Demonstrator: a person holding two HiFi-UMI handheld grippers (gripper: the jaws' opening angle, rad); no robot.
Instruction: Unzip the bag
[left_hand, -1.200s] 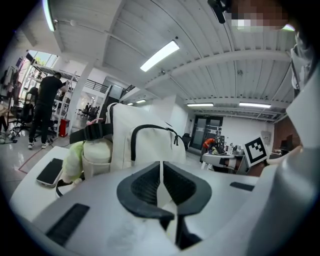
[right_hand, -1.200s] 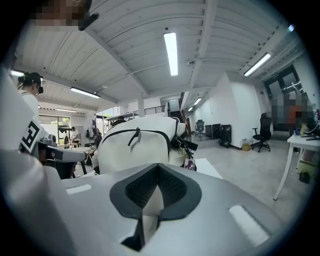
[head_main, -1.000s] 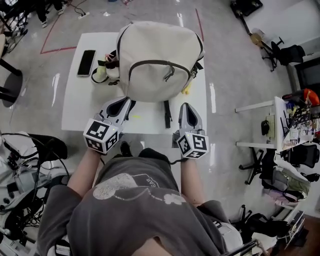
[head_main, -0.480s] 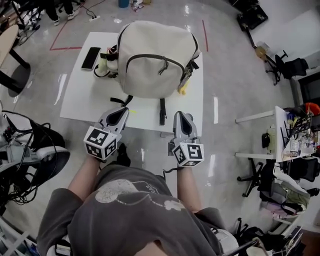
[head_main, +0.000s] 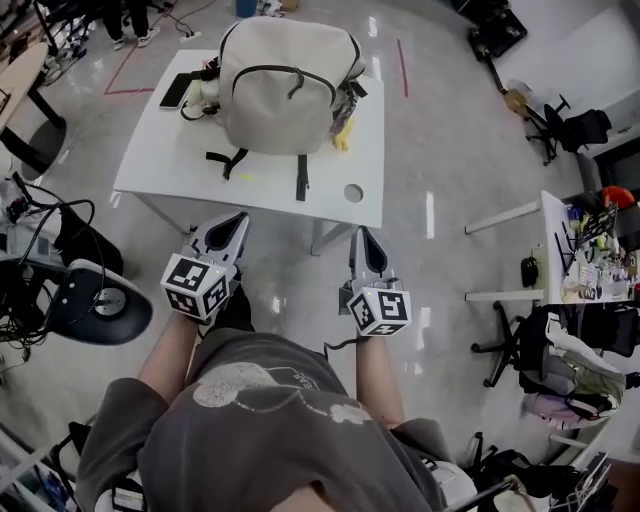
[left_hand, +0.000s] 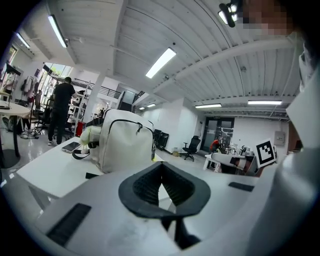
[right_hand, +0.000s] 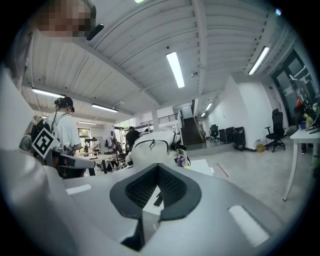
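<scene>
A cream backpack (head_main: 285, 85) stands on the white table (head_main: 250, 185), its dark front zipper (head_main: 290, 72) closed in an arc with the pull hanging. Both grippers hang over the floor, short of the table's near edge and well apart from the bag. My left gripper (head_main: 240, 216) is shut with nothing in it, and so is my right gripper (head_main: 359, 233). The left gripper view shows the backpack (left_hand: 122, 145) far beyond the closed left gripper (left_hand: 161, 165). In the right gripper view the backpack (right_hand: 152, 150) sits small behind the closed right gripper (right_hand: 157, 166).
A black phone (head_main: 176, 90) and a pale soft item (head_main: 205, 92) lie left of the bag, a yellow item (head_main: 341, 130) at its right. An office chair (head_main: 100, 300) stands to my left, a cluttered desk (head_main: 565, 250) to the right. A person (left_hand: 62, 110) stands beyond the table.
The view has drawn back from the table. Both grippers, earlier over the table's near edge by the bag, now hang over the floor; the bag looks smaller and farther.
</scene>
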